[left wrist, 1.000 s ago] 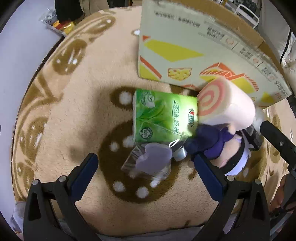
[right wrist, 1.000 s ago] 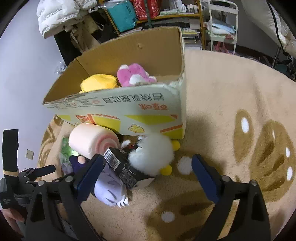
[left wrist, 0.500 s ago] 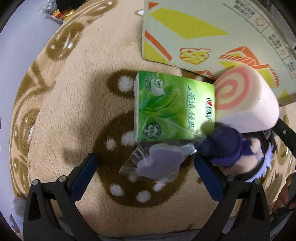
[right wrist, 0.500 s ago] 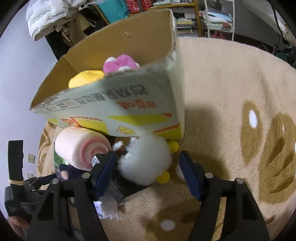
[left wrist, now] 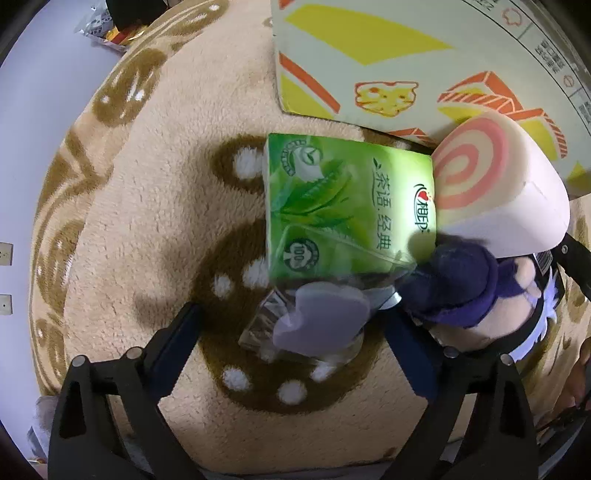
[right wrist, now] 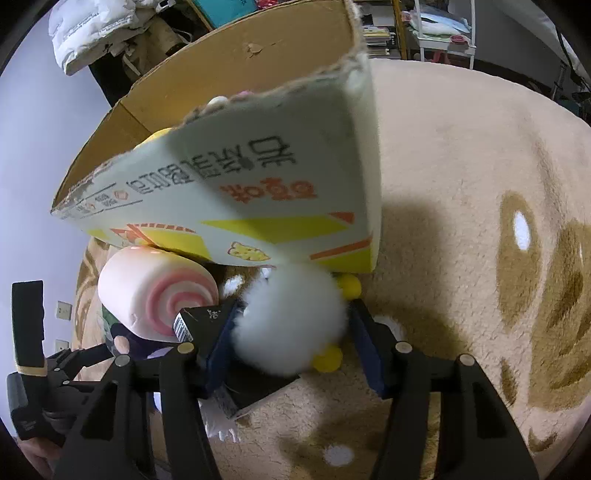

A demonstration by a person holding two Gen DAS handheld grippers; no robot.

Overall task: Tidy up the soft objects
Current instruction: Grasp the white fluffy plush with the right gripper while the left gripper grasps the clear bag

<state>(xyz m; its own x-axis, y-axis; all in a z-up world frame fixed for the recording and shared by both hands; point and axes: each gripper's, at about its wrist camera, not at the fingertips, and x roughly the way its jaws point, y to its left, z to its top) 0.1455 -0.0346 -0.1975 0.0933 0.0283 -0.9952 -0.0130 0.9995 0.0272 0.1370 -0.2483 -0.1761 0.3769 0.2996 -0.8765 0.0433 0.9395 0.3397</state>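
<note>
My right gripper [right wrist: 291,332] is open, its jaws on either side of a white fluffy plush with yellow feet [right wrist: 291,321], which lies on the rug against the cardboard box [right wrist: 258,177]. My left gripper [left wrist: 291,339] is open around a grey-purple soft piece in a clear bag [left wrist: 317,321]. Beyond that piece lies a green tissue pack [left wrist: 347,206]. A pink swirl roll cushion [left wrist: 498,195] and a purple-haired doll [left wrist: 465,291] lie to its right. The roll [right wrist: 155,291] also shows in the right wrist view, with a black carton [right wrist: 207,317] beside it.
The box holds a yellow and a pink plush, mostly hidden by its near wall. The tan rug with brown prints [right wrist: 480,221] stretches to the right. Shelves and clutter [right wrist: 424,29] stand at the back. Snack packets [left wrist: 107,29] lie at the rug's far left edge.
My right gripper has moved forward and down and its jaws have narrowed around the white plush. My left gripper has moved closer to the bagged grey-purple piece.
</note>
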